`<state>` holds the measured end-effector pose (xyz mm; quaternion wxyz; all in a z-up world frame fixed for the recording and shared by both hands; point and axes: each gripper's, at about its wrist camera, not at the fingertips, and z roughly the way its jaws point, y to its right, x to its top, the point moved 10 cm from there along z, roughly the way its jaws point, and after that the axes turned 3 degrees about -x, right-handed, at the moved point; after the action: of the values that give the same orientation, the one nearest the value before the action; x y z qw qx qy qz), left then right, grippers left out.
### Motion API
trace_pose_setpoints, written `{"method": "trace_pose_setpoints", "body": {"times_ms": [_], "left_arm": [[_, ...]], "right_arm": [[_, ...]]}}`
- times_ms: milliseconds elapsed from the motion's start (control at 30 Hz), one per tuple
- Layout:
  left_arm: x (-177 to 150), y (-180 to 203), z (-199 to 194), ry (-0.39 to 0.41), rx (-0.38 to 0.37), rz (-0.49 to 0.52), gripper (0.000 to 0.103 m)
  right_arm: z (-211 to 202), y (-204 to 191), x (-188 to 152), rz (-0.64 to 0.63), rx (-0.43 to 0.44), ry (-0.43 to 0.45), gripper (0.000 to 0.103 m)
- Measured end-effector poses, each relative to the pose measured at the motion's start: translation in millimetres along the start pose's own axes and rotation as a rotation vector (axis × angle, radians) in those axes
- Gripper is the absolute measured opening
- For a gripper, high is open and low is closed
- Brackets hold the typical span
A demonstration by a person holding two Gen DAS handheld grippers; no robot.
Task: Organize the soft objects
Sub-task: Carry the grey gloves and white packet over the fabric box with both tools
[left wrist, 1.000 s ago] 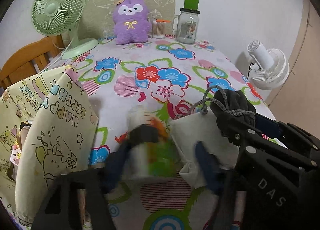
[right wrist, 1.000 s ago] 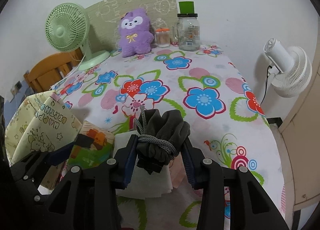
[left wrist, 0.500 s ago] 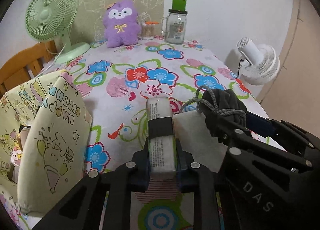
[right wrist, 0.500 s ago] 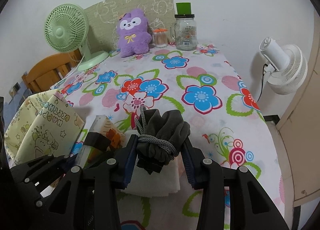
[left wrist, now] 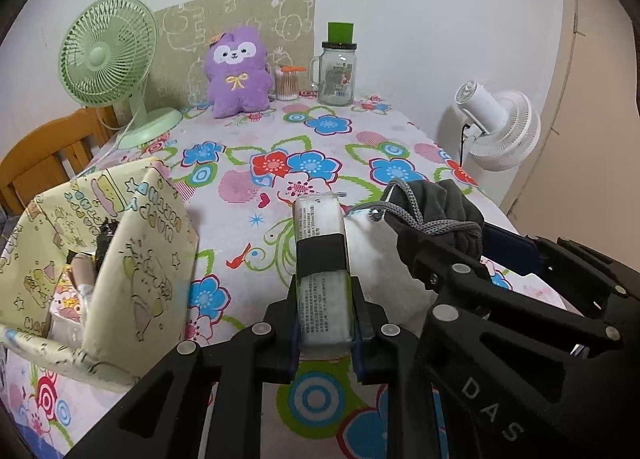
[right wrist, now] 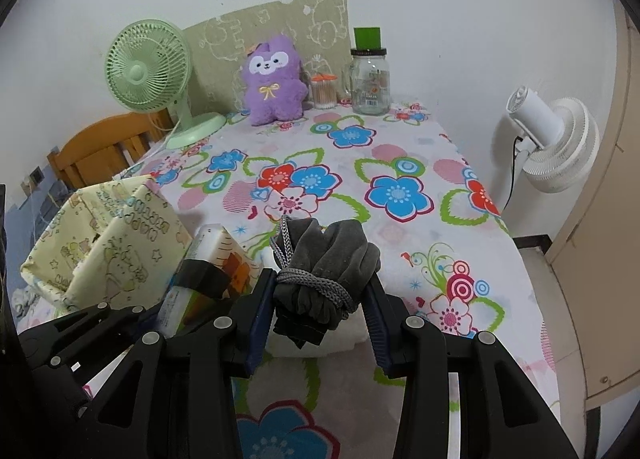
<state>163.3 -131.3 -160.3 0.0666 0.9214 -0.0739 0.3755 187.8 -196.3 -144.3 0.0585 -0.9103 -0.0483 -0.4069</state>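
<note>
My left gripper [left wrist: 323, 333] is shut on a white tissue pack [left wrist: 322, 259] with a black band, held edge-up above the floral table; the pack also shows in the right wrist view [right wrist: 208, 279]. My right gripper [right wrist: 318, 313] is shut on a dark grey cloth bundle [right wrist: 326, 275] tied with a grey cord, seen also in the left wrist view [left wrist: 436, 215]. A white folded cloth [left wrist: 374, 259] lies on the table under both. A yellow cartoon-print bag [left wrist: 100, 259] stands open at the left with items inside. A purple plush toy [left wrist: 238, 73] sits at the far edge.
A green desk fan [left wrist: 108, 59], a cotton-swab jar [left wrist: 287, 84] and a glass mug jar [left wrist: 337, 73] stand along the back wall. A white fan [left wrist: 496, 127] stands off the right edge. A wooden chair [left wrist: 44, 155] is at the left.
The left gripper has turned the tissue pack from flat to edge-up, closed firmly on it and lifted it. The right gripper keeps its hold on the grey bundle, raised slightly.
</note>
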Motion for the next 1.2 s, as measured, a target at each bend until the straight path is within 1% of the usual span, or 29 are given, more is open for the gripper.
{"method": "trace_pose_setpoints", "body": {"times_ms": [533, 733, 1200], "left_arm": [[-1.5, 3.8, -43.9, 0.066, -0.008, 0.035, 0.018], [2.8, 3.2, -60.2, 0.093, -0.006, 0.044, 0.018], [18.3, -3.6, -93.3, 0.140, -0.006, 0.062, 0.018]], "right_arm": [[-43.8, -13.7, -0.3, -0.008, -0.023, 0.060, 0.046], [-60.6, -19.9, 3.3, -0.008, -0.025, 0.087, 0.046], [-94.1, -34.2, 20.6, -0.010, -0.058, 0.130, 0.046]]}}
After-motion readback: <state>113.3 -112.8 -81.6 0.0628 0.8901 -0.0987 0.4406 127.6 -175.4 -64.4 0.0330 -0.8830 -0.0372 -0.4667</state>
